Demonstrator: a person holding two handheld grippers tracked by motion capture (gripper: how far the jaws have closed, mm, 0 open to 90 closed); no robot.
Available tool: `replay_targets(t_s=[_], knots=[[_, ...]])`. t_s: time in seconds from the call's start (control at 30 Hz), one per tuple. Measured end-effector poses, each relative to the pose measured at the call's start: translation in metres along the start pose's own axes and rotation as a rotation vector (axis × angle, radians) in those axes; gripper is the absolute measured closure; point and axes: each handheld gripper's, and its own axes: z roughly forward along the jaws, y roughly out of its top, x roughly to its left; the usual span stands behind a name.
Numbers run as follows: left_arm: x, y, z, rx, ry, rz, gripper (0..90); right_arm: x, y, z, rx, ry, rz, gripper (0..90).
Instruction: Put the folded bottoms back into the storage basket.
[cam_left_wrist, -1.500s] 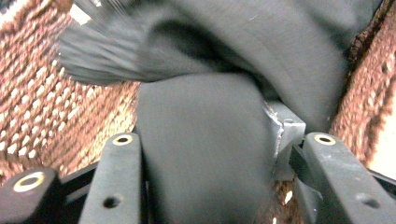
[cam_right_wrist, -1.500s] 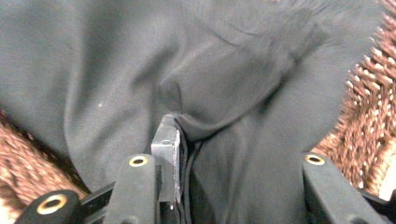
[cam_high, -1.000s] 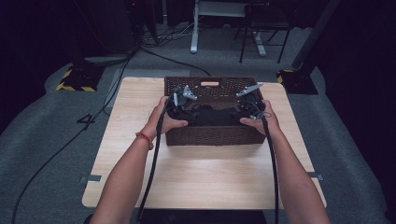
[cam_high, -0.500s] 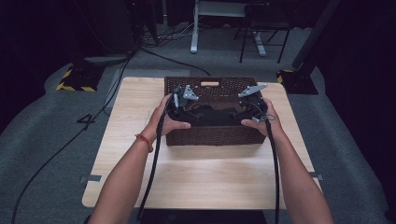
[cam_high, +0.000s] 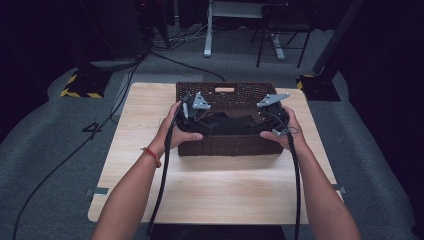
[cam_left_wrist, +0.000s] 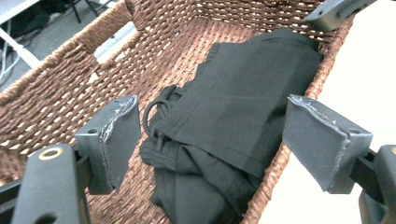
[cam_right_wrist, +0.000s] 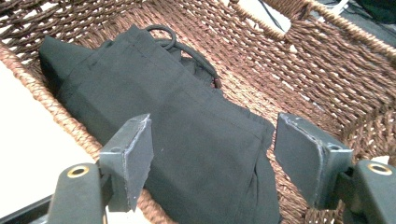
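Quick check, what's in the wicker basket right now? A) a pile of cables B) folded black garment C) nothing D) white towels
B: both gripper views look down on a folded black garment lying on the floor of the brown wicker basket, with the left gripper and right gripper held open above it.

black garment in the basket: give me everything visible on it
The black garment is a folded piece of dark woven cloth with stitched seams and a black drawstring cord looped at one end. It lies slack on the floor of the brown wicker basket, pressed along the near wall. Its folds are bunched and rumpled at the end with the cord. Both grippers hang open above it, and neither one's fingers touch it.
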Motion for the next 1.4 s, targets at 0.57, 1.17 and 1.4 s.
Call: replay_targets(t_s=[0.57, 1.17, 1.4], knots=[[-0.021, -0.015, -0.022, -0.002, 0.003, 0.072, 18.9, 0.001, -0.027, -0.035, -0.054, -0.028, -0.008, 25.4], [-0.043, -0.053, -0.049, -0.007, -0.003, 0.112, 19.9, 0.012, -0.066, -0.065, -0.084, -0.079, -0.042, 25.5], [-0.050, -0.074, -0.051, 0.011, -0.003, 0.109, 19.2, 0.015, -0.085, -0.069, -0.071, -0.094, -0.047, 25.5]])
